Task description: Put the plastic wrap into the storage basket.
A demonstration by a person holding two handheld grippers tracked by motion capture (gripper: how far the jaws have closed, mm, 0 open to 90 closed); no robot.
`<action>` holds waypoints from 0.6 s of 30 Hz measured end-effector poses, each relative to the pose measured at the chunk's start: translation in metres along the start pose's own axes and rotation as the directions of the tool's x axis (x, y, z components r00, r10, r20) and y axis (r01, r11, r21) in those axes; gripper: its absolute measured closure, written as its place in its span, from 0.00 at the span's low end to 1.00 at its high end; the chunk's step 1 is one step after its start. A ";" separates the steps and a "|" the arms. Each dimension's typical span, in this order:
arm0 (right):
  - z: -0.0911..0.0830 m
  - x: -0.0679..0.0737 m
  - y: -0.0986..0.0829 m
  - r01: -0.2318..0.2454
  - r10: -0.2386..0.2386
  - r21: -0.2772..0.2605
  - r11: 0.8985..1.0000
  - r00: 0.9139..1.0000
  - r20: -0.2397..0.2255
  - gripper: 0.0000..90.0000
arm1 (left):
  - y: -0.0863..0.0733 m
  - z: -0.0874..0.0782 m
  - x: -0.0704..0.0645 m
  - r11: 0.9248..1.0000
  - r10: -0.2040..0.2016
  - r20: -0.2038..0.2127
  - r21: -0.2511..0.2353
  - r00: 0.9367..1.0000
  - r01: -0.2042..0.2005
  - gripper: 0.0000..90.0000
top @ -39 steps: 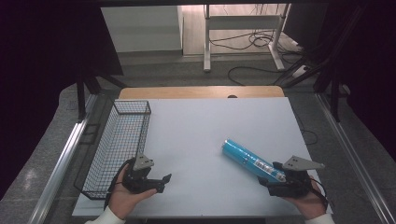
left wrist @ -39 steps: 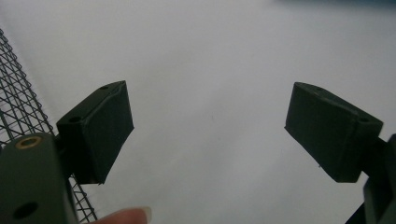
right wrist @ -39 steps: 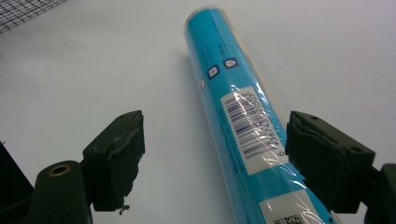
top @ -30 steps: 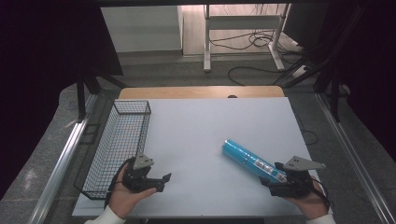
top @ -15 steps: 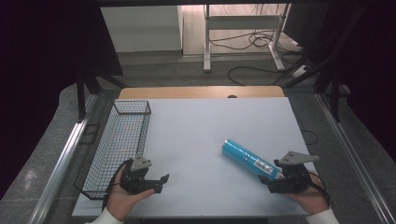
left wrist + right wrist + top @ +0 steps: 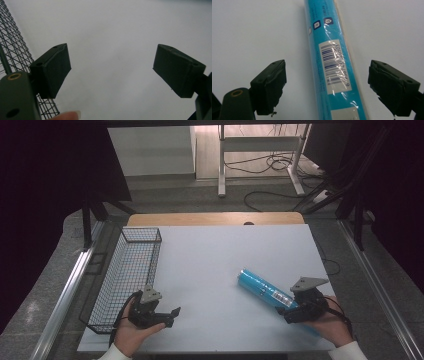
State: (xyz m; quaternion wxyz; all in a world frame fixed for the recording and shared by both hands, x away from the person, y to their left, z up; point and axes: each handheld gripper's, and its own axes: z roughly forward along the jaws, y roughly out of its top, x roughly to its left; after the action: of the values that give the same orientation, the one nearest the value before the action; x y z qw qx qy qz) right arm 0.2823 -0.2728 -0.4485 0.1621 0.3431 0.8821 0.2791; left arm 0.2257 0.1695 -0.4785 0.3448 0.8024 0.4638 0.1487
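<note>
A long blue wrapped tube with a white barcode label lies flat on the white table, pointing from its middle toward the front right. My right gripper is open and straddles the tube's near part, one jaw on each side, not touching it. My left gripper is open near the front left of the table, with bare table between its jaws. A black wire basket stands just left of it.
The white table has a wooden strip along its far edge. Beyond it are a floor with cables and a desk frame. Metal rails run along both sides of the table.
My right gripper has shifted slightly along the tube's near end. The left gripper has drawn back a little toward the front edge. The tube has not moved.
</note>
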 end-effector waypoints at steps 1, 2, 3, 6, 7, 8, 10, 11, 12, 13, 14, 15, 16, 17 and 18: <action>0.000 0.000 0.000 0.000 0.000 0.000 1.000 1.000 0.000 0.17 | 0.000 0.000 0.000 1.000 0.000 0.000 0.000 1.000 0.000 0.16; 0.003 -0.001 0.005 -0.004 0.004 0.020 1.000 1.000 -0.004 0.17 | 0.001 0.001 -0.001 1.000 0.006 -0.004 0.000 1.000 -0.006 0.16; 0.004 -0.001 0.007 -0.005 0.005 0.031 1.000 1.000 -0.002 0.17 | 0.001 0.000 -0.001 1.000 0.015 -0.003 0.000 1.000 -0.015 0.16; 0.008 -0.002 0.013 -0.005 0.005 0.058 0.998 1.000 0.008 0.17 | 0.001 0.000 0.000 1.000 0.020 -0.003 -0.003 1.000 -0.020 0.16; 0.016 -0.003 0.021 -0.003 0.002 0.085 0.996 1.000 0.015 0.17 | 0.000 0.000 0.002 1.000 0.024 0.000 -0.004 1.000 -0.024 0.16; 0.019 -0.004 0.025 0.002 -0.003 0.100 0.995 1.000 0.011 0.16 | 0.000 0.000 0.002 1.000 0.025 0.001 -0.004 1.000 -0.025 0.16; 0.027 -0.004 0.031 0.002 -0.003 0.129 0.992 1.000 0.005 0.16 | -0.001 0.001 0.001 1.000 0.029 0.007 -0.002 1.000 -0.029 0.16; 0.031 -0.004 0.033 0.000 0.000 0.145 0.989 1.000 0.004 0.16 | -0.001 0.001 0.000 1.000 0.031 0.010 -0.001 0.999 -0.031 0.16; 0.033 -0.005 0.035 0.001 -0.001 0.162 0.987 1.000 -0.001 0.15 | -0.001 0.002 0.000 0.999 0.039 0.011 0.000 0.999 -0.039 0.16; 0.037 -0.006 0.036 0.003 -0.003 0.179 0.984 1.000 -0.003 0.15 | -0.001 0.003 -0.002 0.999 0.039 0.012 0.000 0.999 -0.039 0.16; 0.039 -0.007 0.038 0.002 -0.001 0.185 0.983 1.000 -0.007 0.15 | 0.000 0.003 -0.002 0.999 0.045 0.012 0.002 0.999 -0.045 0.16; 0.040 -0.007 0.039 -0.002 0.003 0.192 0.981 1.000 -0.006 0.15 | 0.000 0.004 -0.002 0.999 0.050 0.013 0.004 0.999 -0.050 0.15; 0.042 -0.007 0.039 -0.002 0.004 0.195 0.981 1.000 -0.006 0.15 | 0.000 0.004 -0.003 0.999 0.052 0.013 0.005 0.999 -0.052 0.15; 0.043 -0.008 0.040 -0.003 0.006 0.204 0.979 1.000 -0.011 0.14 | 0.000 0.005 -0.003 0.998 0.055 0.010 0.010 0.998 -0.055 0.15; 0.045 -0.009 0.039 -0.002 0.006 0.216 0.976 1.000 -0.018 0.14 | 0.000 0.005 -0.003 0.998 0.054 0.008 0.012 0.999 -0.054 0.15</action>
State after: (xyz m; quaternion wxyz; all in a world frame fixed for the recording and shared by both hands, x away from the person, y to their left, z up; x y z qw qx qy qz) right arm 0.3304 -0.2379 -0.4597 0.1150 0.3581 0.9079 0.1850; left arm 0.2268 0.1655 -0.4819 0.3377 0.8172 0.4417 0.1521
